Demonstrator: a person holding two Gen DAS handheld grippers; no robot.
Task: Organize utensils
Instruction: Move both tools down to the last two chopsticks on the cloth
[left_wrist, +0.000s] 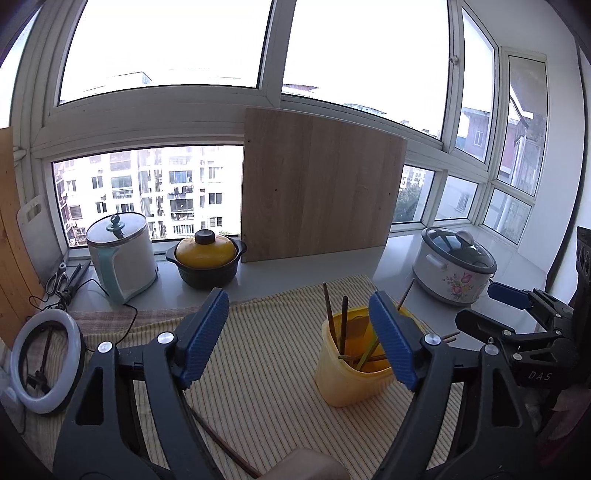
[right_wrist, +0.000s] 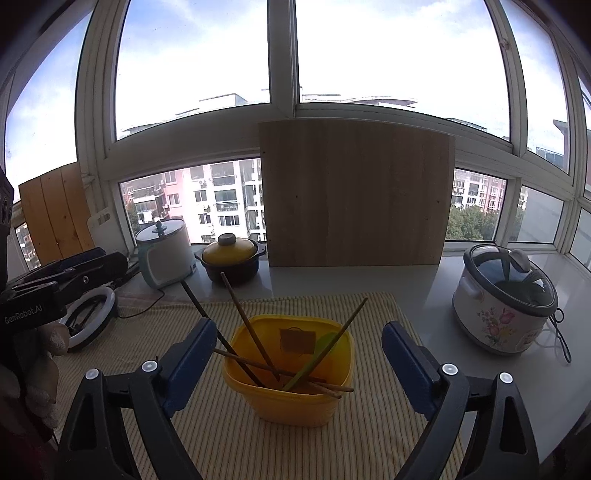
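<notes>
A yellow tub (right_wrist: 291, 384) stands on a striped mat (right_wrist: 258, 435) on a pale counter (right_wrist: 436, 291) under a wide window. Brown chopsticks (right_wrist: 251, 332) and a green utensil (right_wrist: 314, 358) lean inside the tub, some upright, some lying across its rim. One more chopstick (left_wrist: 225, 446) lies flat on the mat near the left gripper (left_wrist: 299, 336). That gripper's blue pads are spread wide with nothing between them, the tub just behind its right pad. The right gripper (right_wrist: 299, 365) is also spread wide, its pads either side of the tub and clear of it. Behind stand a kettle (left_wrist: 122, 254), a yellow-lidded pot (left_wrist: 205, 262), a leaning wooden board (left_wrist: 321, 188) and a flowered cooker (right_wrist: 506, 299).
</notes>
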